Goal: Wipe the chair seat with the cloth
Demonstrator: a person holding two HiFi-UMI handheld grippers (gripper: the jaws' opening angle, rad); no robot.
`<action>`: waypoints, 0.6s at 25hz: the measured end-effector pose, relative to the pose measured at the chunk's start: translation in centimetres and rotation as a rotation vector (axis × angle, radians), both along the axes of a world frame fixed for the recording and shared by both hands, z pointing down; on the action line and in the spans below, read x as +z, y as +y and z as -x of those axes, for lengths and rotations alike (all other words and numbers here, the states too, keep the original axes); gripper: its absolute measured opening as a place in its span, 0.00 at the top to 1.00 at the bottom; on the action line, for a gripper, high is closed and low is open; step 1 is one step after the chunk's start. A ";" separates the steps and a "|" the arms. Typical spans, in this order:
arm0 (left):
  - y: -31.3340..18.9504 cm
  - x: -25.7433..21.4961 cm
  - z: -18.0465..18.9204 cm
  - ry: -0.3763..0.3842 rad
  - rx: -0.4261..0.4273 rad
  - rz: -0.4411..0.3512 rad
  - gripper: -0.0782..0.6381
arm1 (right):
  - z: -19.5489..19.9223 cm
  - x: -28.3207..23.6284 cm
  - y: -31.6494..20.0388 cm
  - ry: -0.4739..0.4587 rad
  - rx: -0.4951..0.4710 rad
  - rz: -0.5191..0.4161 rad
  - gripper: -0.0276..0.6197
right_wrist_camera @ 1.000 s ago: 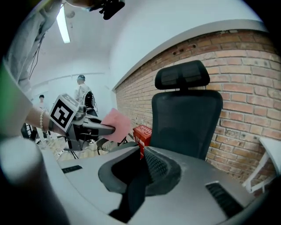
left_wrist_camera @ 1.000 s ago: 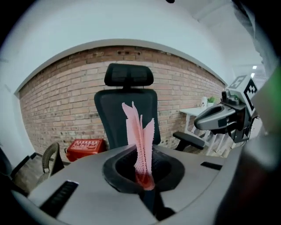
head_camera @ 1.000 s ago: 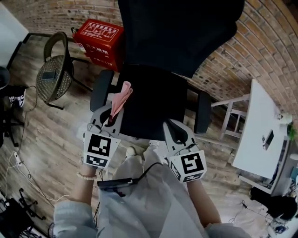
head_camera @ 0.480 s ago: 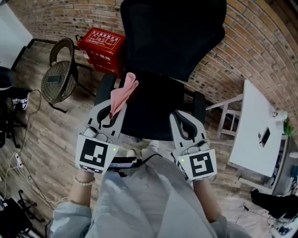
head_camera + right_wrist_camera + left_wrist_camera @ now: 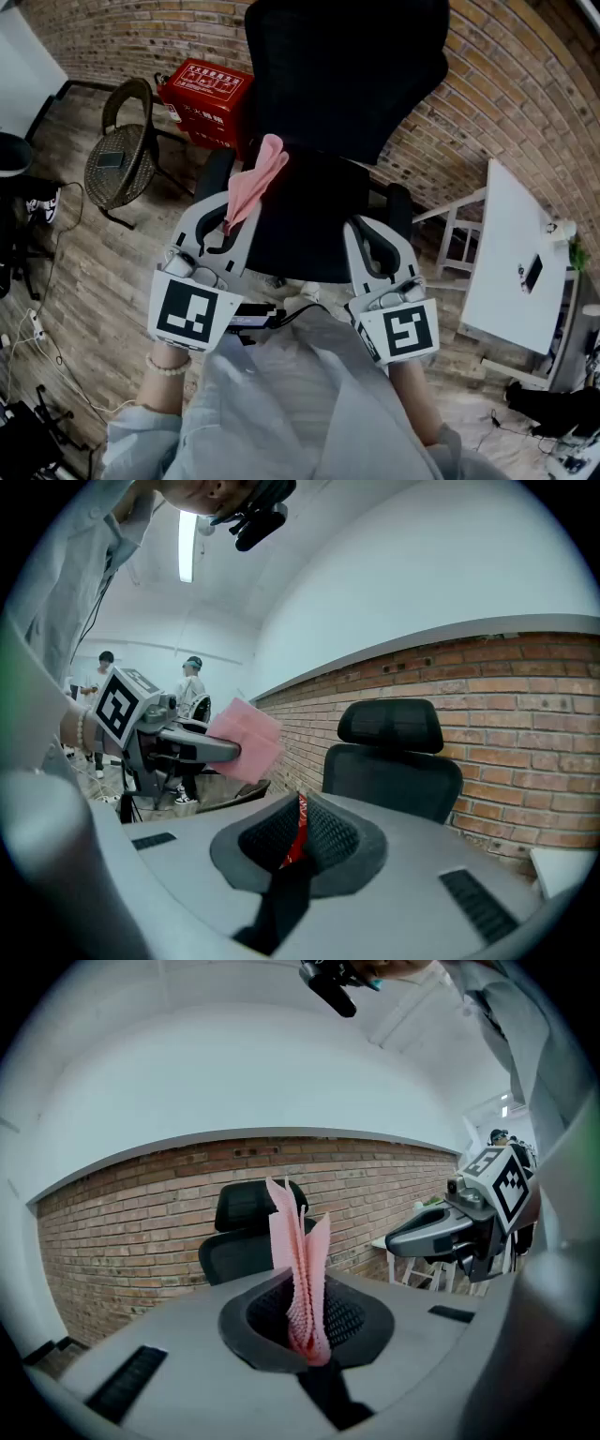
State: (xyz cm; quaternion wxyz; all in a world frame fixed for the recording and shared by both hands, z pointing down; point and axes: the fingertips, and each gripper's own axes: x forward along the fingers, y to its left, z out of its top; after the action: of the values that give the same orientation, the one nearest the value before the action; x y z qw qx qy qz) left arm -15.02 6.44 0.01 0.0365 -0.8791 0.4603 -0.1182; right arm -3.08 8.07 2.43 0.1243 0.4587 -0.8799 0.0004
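At centre-left of the frame, the left tool [image 5: 228, 208] is clamped on the pink cloth [image 5: 257, 180], which sticks up over the left edge of the office chair seat [image 5: 309, 220]. The right tool [image 5: 368, 236] is closed and empty at the seat's right edge.

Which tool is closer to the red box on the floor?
Left. The left tool, pinching the cloth, is at the side of the seat where the red box stands. The right tool is at the seat's far side, farther from it.
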 end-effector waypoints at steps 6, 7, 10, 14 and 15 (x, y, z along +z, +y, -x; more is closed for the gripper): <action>-0.1 0.1 -0.2 0.007 -0.002 0.003 0.85 | 0.0 -0.2 -0.2 -0.003 0.001 -0.007 0.87; -0.1 0.1 -0.2 0.007 -0.001 0.003 0.85 | -0.1 -0.2 -0.2 -0.004 0.001 -0.008 0.87; -0.2 0.2 -0.4 0.008 0.002 0.005 0.85 | -0.1 -0.2 -0.3 -0.007 0.001 -0.008 0.87; -0.4 0.3 -0.4 0.004 0.007 0.004 0.85 | 0.0 -0.2 -0.6 -0.004 0.000 -0.005 0.87; -0.5 0.4 -0.5 0.003 0.006 0.004 0.85 | 0.1 -0.2 -0.7 -0.003 -0.001 -0.004 0.87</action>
State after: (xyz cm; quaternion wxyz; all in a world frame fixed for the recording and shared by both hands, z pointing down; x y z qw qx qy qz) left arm -14.57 5.95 0.38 0.0344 -0.8808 0.4574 -0.1174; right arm -3.15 7.41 2.28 0.1219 0.4585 -0.8803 -0.0009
